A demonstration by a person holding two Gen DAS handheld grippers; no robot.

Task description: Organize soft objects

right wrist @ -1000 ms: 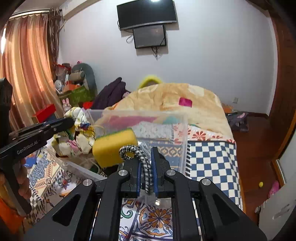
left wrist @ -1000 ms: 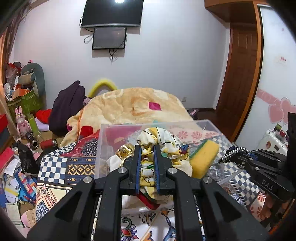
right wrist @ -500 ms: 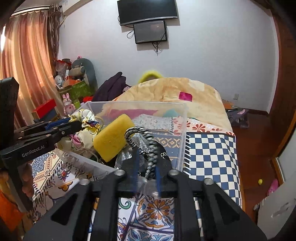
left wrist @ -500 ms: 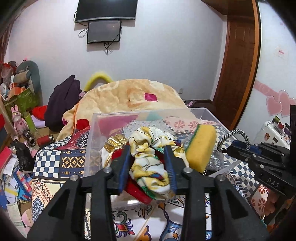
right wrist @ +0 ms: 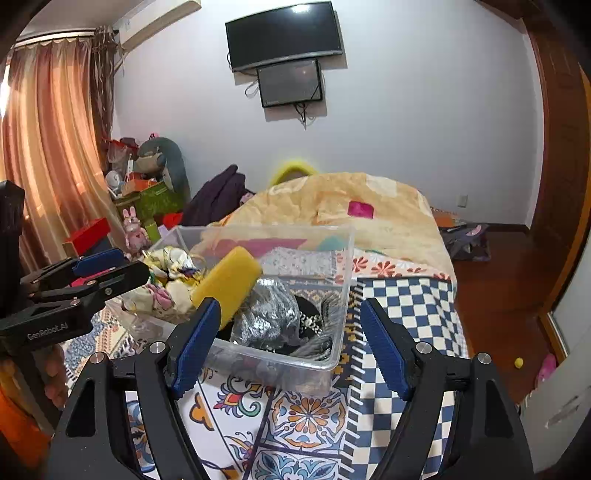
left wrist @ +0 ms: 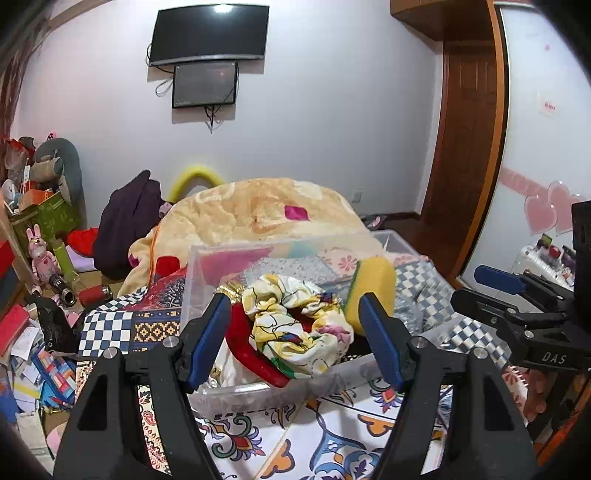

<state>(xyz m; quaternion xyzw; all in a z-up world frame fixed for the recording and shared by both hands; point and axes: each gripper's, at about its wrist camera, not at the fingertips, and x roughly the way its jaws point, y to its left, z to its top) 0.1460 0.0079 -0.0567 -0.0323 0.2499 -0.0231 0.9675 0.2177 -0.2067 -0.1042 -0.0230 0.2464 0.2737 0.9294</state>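
A clear plastic bin [left wrist: 236, 395] [right wrist: 340, 258] stands on the patterned bed cover. In it lie a yellow floral cloth [left wrist: 295, 332] [right wrist: 166, 258], a red item [left wrist: 255, 358], a yellow sponge [left wrist: 373, 288] [right wrist: 229, 284], a silver crinkled item [right wrist: 269, 317] and a black-and-white braided band [right wrist: 317, 325]. My left gripper [left wrist: 295, 343] is open and empty, just in front of the floral cloth. My right gripper [right wrist: 290, 343] is open and empty, over the bin's near right corner. Each gripper shows in the other's view, the right [left wrist: 498, 291] and the left [right wrist: 103, 269].
A peach blanket [left wrist: 258, 218] is heaped behind the bin. A dark garment [left wrist: 129, 225], toys and boxes [left wrist: 40, 218] crowd the left side. A wooden door [left wrist: 469, 147] is at the right. A TV [right wrist: 284, 33] hangs on the far wall.
My left gripper opened and let go of the floral cloth, which now lies in the bin. My right gripper opened and dropped the braided band into the bin. Both grippers drew back a little.
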